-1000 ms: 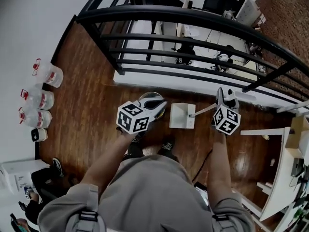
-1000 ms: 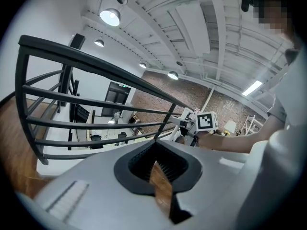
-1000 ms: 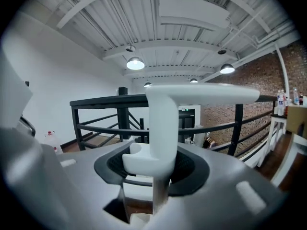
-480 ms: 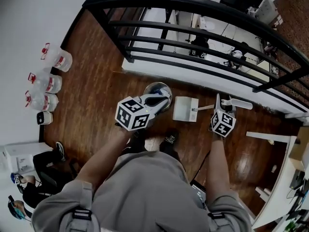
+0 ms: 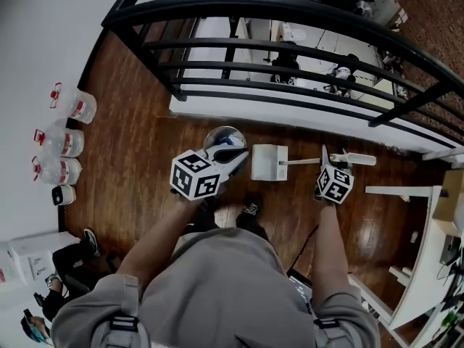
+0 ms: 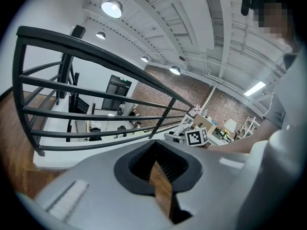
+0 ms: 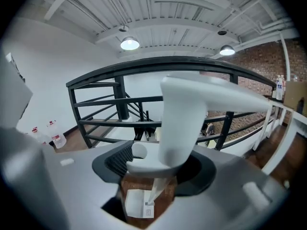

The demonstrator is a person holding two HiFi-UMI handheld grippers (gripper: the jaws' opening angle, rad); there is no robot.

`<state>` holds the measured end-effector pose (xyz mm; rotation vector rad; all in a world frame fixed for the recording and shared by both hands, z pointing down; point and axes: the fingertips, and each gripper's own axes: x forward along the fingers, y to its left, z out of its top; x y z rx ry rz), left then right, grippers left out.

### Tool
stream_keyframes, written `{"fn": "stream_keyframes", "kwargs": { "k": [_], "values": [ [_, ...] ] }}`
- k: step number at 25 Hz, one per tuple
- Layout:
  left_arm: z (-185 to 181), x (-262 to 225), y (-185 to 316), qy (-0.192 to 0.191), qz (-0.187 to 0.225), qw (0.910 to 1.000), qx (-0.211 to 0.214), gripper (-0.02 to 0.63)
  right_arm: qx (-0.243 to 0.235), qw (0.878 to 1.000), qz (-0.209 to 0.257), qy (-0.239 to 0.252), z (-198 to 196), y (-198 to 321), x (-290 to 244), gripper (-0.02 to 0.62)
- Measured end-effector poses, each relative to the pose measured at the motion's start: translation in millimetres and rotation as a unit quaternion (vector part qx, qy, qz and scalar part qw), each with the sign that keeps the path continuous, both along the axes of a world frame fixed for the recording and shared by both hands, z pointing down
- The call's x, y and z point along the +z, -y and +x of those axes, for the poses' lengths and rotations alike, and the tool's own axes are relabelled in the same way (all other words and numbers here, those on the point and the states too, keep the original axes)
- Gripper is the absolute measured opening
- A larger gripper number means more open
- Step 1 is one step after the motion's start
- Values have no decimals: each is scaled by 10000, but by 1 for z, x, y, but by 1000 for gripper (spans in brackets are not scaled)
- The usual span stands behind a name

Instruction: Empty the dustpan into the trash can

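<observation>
Now the dustpan rests on the floor just right of the trash can, its handle running away from the can between the opening jaws of the right gripper, while the clenched, empty left gripper hovers by the can.

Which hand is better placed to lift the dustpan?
Likely right: the dustpan handle sits between the opening tongs of the right gripper; the left gripper, shut and empty, is by the trash can.

The floor is shiny brown wood. The dustpan looks like smooth white plastic. The railing is black metal.
</observation>
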<state>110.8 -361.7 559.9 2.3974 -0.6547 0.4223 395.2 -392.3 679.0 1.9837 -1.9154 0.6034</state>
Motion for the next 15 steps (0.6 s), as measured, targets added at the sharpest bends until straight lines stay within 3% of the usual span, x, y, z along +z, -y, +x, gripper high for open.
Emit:
{"fn": "stream_keyframes", "kwargs": {
  "k": [6,10,12,15],
  "values": [
    [12,-5,6,-249,13,9996,114,5,296,9983,-467,157,9,-21,6,296],
    [-3,-17,12,-444,62,9989,111,5,116,9952,-718,652,-29,-45,-3,291],
    [-14,-24,19,-547,98,9984,49,5,-295,9943,-600,834,-66,-43,-24,252],
    [-31,-38,28,-650,233,9976,51,5,-850,9915,-60,981,-120,-28,-73,123]
  ]
}}
